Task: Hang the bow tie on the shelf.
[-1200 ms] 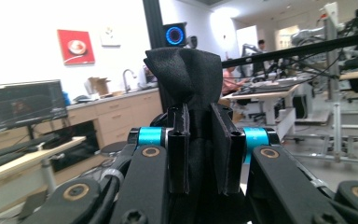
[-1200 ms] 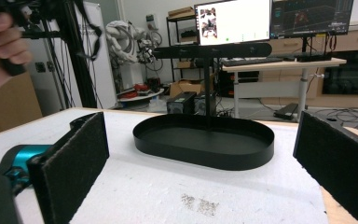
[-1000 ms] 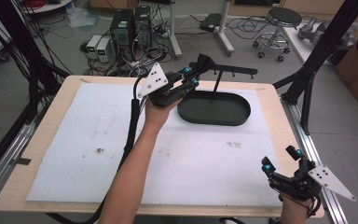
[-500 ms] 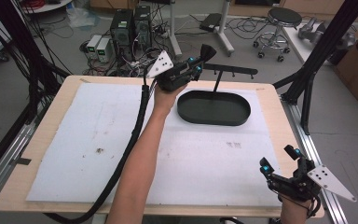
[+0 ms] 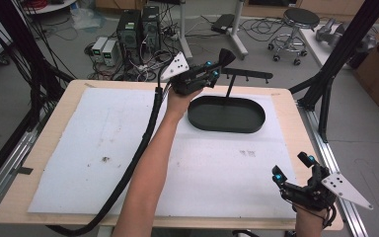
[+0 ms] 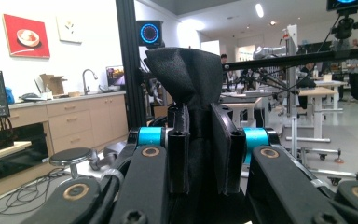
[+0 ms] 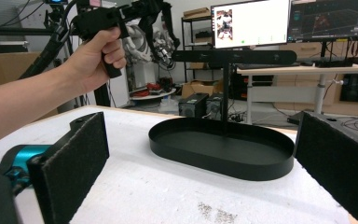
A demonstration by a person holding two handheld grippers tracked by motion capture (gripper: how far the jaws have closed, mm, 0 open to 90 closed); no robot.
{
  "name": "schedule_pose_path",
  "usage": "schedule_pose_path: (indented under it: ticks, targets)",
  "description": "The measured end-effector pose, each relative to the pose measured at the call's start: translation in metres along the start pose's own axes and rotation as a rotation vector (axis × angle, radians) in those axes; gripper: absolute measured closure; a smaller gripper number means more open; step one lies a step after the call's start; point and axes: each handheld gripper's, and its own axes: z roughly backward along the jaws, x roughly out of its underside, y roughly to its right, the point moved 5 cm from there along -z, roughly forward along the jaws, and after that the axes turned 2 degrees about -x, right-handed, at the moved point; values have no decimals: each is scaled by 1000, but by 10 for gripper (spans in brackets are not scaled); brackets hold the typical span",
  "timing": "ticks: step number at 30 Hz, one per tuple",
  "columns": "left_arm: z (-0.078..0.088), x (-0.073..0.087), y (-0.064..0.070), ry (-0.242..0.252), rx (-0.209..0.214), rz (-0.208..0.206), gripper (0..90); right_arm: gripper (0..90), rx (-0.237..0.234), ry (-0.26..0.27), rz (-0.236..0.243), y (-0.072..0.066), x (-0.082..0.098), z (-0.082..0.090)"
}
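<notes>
My left gripper [image 5: 216, 68] is held up over the far left end of a black oval tray [image 5: 227, 129], shut on a piece of black cloth [image 5: 226, 56]. In the left gripper view the cloth [image 6: 186, 74] sticks up in a fold from between the two pads [image 6: 179, 144], which pinch it tight. A thin post rises from the tray to a black horizontal bar [image 5: 249, 74], and the cloth sits just left of the bar's left end. My right gripper [image 5: 291, 168] rests low at the table's front right corner, open, with nothing between its pads [image 7: 77, 156]; it faces the tray [image 7: 223, 164].
A white foam sheet [image 5: 103, 148] covers the wooden table. The left gripper's thick cable [image 5: 143, 143] runs along the forearm to the front edge. Black frame struts [image 5: 325, 84] stand at the right rear corner. Computers [image 5: 138, 29] and a stool [image 5: 301, 19] are on the floor behind.
The left hand has carried the cloth away from me and a little right, up toward the bar's left end. The right gripper has stayed where it was.
</notes>
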Motion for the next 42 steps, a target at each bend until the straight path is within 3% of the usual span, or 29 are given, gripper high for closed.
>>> schedule_pose_path:
  ticks: [10, 15, 22, 26, 27, 30, 32, 35, 39, 42]
  targets:
    - [4, 18, -28, -37, -66, 34, 773, 22, -13, -14, 1, 1, 3, -4]
    - [7, 25, -32, -38, -80, 42, 770, 22, -18, -31, 5, 1, 7, -7]
    - [27, 39, -46, -87, -175, 26, 752, 22, -18, -23, 3, -1, 5, -7]
    - [35, 41, -50, -98, -218, 42, 554, 22, -22, -20, 9, -2, 4, -8]
    - [40, 42, -53, -105, -248, 62, 515, 22, -22, -18, 10, -3, 4, -8]
    - [50, 39, -54, -93, -282, 55, 367, 21, -22, -13, 7, -4, 3, -8]
    - [56, 36, -53, -90, -276, 69, 265, 22, -21, -9, 8, -5, 2, -9]
    - [62, 30, -50, -94, -283, 56, 159, 22, -23, -7, 7, -6, 1, -10]
    - [81, 15, -40, -117, -307, 33, 100, 21, -32, 0, 16, -9, -1, -11]
    - [92, 6, -36, -108, -320, 26, 60, 21, -29, 7, 12, -10, -2, -11]
